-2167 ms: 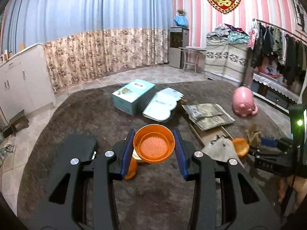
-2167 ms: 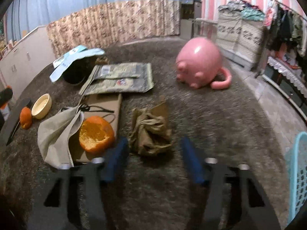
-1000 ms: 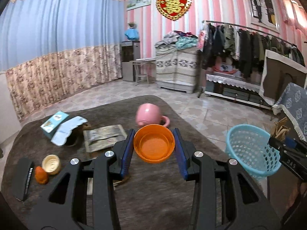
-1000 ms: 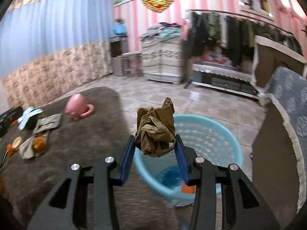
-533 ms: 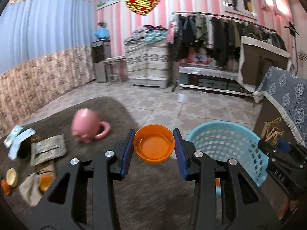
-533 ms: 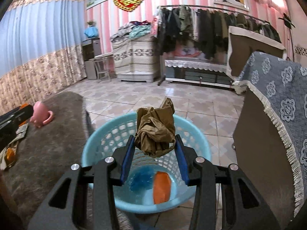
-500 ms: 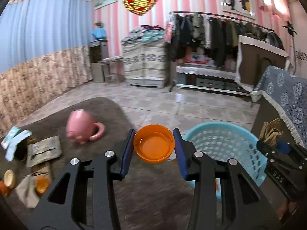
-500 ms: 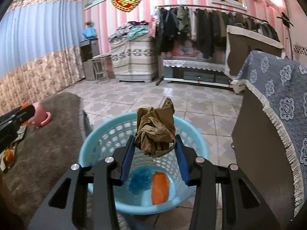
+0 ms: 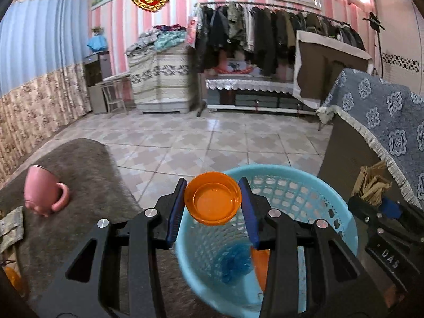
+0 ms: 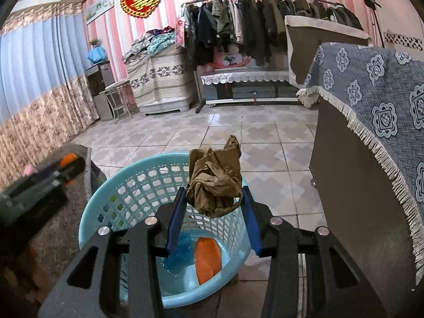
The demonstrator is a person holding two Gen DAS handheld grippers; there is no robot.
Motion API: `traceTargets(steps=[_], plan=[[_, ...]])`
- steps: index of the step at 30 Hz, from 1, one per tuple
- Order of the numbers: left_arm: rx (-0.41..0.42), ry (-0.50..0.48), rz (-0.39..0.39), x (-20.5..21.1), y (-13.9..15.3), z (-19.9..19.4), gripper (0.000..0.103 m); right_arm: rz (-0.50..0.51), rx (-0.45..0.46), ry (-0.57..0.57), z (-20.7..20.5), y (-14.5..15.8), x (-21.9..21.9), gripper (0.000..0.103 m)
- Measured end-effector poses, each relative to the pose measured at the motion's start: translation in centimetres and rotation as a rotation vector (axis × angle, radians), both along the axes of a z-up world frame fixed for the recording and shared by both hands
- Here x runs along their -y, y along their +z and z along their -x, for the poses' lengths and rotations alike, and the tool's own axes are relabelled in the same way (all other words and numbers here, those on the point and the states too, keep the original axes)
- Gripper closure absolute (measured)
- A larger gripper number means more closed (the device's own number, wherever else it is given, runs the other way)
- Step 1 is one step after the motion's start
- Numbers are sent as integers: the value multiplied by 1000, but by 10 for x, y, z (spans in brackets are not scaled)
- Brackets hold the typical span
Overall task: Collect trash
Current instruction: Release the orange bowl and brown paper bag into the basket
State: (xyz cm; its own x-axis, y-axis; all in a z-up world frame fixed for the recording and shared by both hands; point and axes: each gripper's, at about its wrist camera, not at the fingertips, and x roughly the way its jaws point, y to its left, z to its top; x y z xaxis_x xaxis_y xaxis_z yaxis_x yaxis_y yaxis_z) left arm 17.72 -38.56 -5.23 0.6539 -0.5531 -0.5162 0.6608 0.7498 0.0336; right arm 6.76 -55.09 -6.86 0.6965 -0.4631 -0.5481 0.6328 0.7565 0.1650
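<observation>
— Over the blue basket (image 9: 341, 209), we held both tools tilted downward. The left tool (image 9: 212, 202) was clamped on the orange lid (image 9: 212, 202).

— And our right tool (image 10: 213, 201) gripped the crumpled brown paper (image 10: 214, 182).

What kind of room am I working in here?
Most likely a lived-in room of a home, a bedroom or living room. A clothes rack full of coats lines the pink-striped wall, folded bedding is piled on a covered cabinet, and a grey rug lies on the tiled floor.
</observation>
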Motion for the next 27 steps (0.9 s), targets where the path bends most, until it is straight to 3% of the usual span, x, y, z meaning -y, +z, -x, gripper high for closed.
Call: traceTargets(steps=[3, 5, 9, 11, 17, 27], plan=[[8, -25, -31, 8, -9, 1, 62, -1, 2, 1, 0, 0, -1, 61], [1, -18, -45, 8, -13, -1, 41, 8, -3, 7, -3, 0, -2, 61], [4, 4, -33, -1, -6, -4, 32, -10, -12, 7, -4, -4, -2, 61], [15, 43, -12, -11, -1, -5, 21, -11, -13, 8, -5, -4, -3, 61], [23, 117, 13, -35, 6, -11, 12, 12, -29, 41, -18, -4, -18, 61], [39, 232, 15, -76, 12, -21, 9, 8, -62, 82, -43, -12, -35, 58]])
